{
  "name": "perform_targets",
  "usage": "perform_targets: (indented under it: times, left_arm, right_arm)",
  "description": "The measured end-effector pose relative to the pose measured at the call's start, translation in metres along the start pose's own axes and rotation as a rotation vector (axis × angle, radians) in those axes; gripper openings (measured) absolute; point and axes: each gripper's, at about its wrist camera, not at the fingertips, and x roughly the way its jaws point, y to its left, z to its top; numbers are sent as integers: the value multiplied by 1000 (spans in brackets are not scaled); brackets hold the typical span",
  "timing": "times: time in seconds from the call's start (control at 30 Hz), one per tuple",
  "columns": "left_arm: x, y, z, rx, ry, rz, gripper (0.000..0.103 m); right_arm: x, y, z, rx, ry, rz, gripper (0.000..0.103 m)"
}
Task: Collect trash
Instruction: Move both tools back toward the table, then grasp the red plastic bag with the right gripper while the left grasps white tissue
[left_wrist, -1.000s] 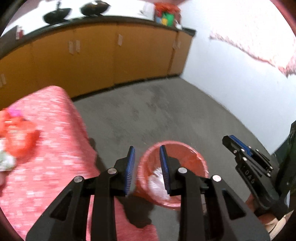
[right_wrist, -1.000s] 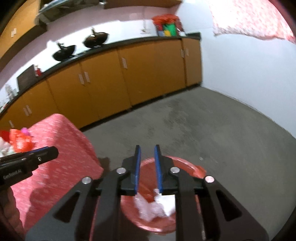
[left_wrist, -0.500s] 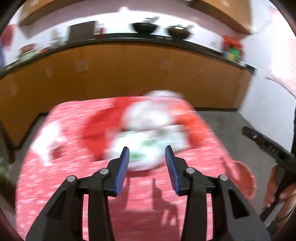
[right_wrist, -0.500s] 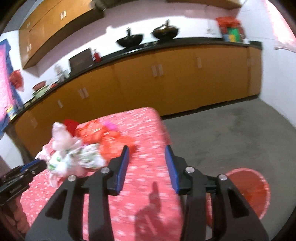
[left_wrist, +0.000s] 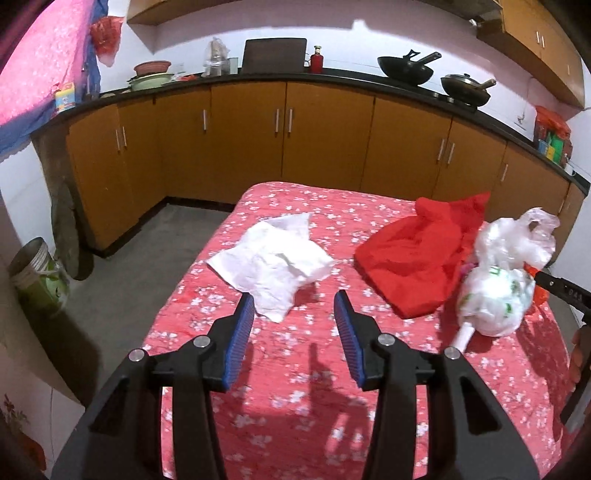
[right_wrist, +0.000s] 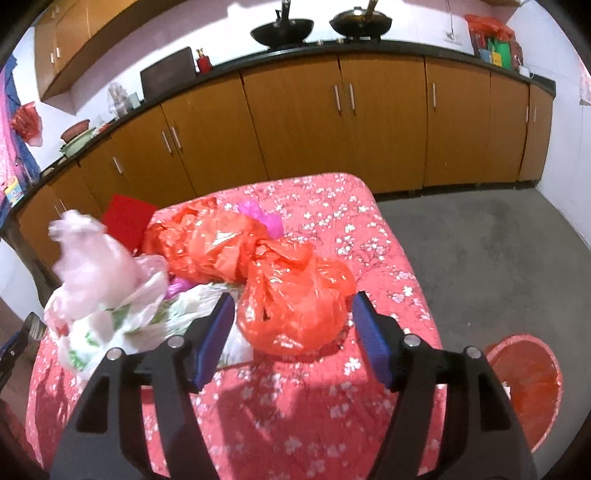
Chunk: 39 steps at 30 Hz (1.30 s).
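A table with a red flowered cloth (left_wrist: 295, 387) holds trash. In the left wrist view, crumpled white paper (left_wrist: 273, 258) lies just ahead of my open, empty left gripper (left_wrist: 294, 306). A red bag (left_wrist: 413, 254) and a white printed plastic bag (left_wrist: 498, 295) lie to its right. In the right wrist view, my open right gripper (right_wrist: 291, 308) hovers with its jaws on either side of a crumpled orange-red plastic bag (right_wrist: 291, 302), not closed on it. The white printed bag (right_wrist: 107, 295) lies to its left. The red bin (right_wrist: 524, 384) stands on the floor at lower right.
Orange cabinets (left_wrist: 321, 136) under a black counter with woks (left_wrist: 406, 70) run along the back wall. A green-labelled jar (left_wrist: 40, 277) stands on the grey floor (right_wrist: 498, 258) left of the table. The other gripper's tip (left_wrist: 565, 290) shows at the right edge.
Both grippers swung from over the red bin back to the table. Both have opened wider; the right one now brackets the orange-red bag, the left faces the white paper.
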Motion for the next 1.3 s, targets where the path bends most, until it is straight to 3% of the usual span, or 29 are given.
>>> perform_targets:
  times: [0.07, 0.23, 0.3, 0.5, 0.6, 0.7, 0.83, 1.0, 1.03, 1.07, 1.1, 1.17, 1.3]
  left_arm:
    - [3, 1, 1, 1, -3, 7, 46]
    - [11, 0, 5, 13, -13, 20, 46]
    - [12, -2, 6, 22, -23, 27, 46]
    - [18, -3, 8, 34, -28, 26, 46]
    - [23, -1, 11, 35, -23, 28, 53]
    - [30, -1, 15, 36, -13, 32, 54]
    - [37, -6, 21, 41, -16, 29, 62]
    - [59, -15, 24, 62, 37, 52, 61]
    - [63, -16, 24, 65, 44, 56, 46]
    - [68, -16, 24, 67, 67, 54, 19]
    - [74, -14, 24, 50, 97, 23, 9]
    - [72, -8, 26, 26, 101, -3, 2]
    - [47, -8, 32, 39, 31, -61, 1]
  right_arm:
    - [5, 3, 1, -8, 9, -2, 62]
    - [12, 5, -4, -31, 18, -11, 20]
    - [10, 6, -7, -45, 1, -17, 13]
    - [-16, 8, -14, -51, -85, -31, 9]
    - [-33, 5, -17, -29, -127, -39, 8]
    - [-45, 1, -17, -2, -155, -34, 8]
    - [-55, -1, -17, 9, -159, -11, 8]
    - [-59, -8, -17, 21, -142, 0, 8]
    - [-59, -9, -18, 22, -141, -1, 8]
    - [-60, -11, -18, 22, -141, -3, 8]
    - [-61, -11, -19, 22, -141, -3, 8]
    - [-64, -13, -19, 22, -143, -2, 8]
    - [-71, -17, -20, 28, -159, 6, 8]
